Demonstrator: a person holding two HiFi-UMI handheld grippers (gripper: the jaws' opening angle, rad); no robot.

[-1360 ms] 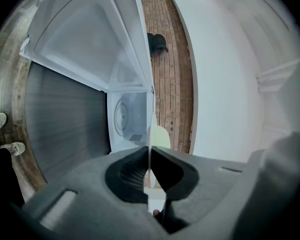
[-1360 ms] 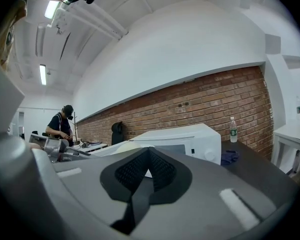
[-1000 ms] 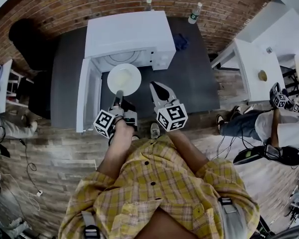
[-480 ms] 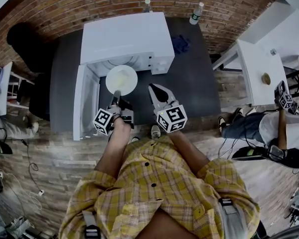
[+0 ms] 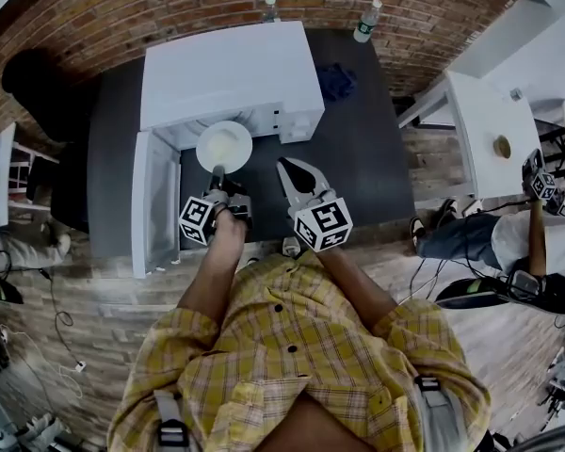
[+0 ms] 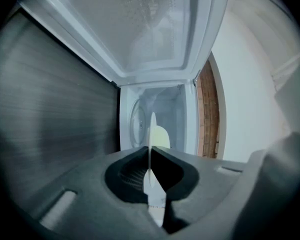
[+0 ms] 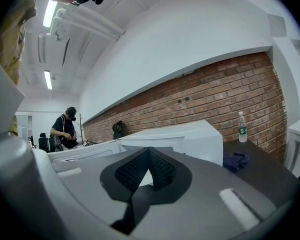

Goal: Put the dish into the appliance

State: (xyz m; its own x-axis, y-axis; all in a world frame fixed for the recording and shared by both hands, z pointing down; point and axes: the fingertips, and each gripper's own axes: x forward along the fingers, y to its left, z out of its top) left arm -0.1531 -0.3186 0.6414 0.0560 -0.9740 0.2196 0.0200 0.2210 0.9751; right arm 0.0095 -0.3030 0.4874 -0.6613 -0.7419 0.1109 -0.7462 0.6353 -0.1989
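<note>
Change: over the last second the plate (image 5: 224, 146) has travelled forward from over the dark table (image 5: 358, 149) to the mouth of the microwave (image 5: 231, 69), its far rim now just crossing the opening.
Meaning: the insert step is under way; most of the plate is still outside, so more forward reach looks needed before letting go.
Left claw (image 5: 218, 172): clamped on the near rim of the plate, which sticks out straight ahead of it (in the left gripper view the plate (image 6: 159, 136) shows edge-on between the jaws).
Right claw (image 5: 297, 182): jaws together, gripping nothing, hanging beside the left one and taking no part.
Door (image 5: 155, 201): swung fully open, off to the left claw's left.
Microwave contents: a glass turntable (image 6: 136, 121) dead ahead of the left claw; nothing else shows inside.
Plate contents: pale yellowish centre; food or glaze, I can't tell.
</note>
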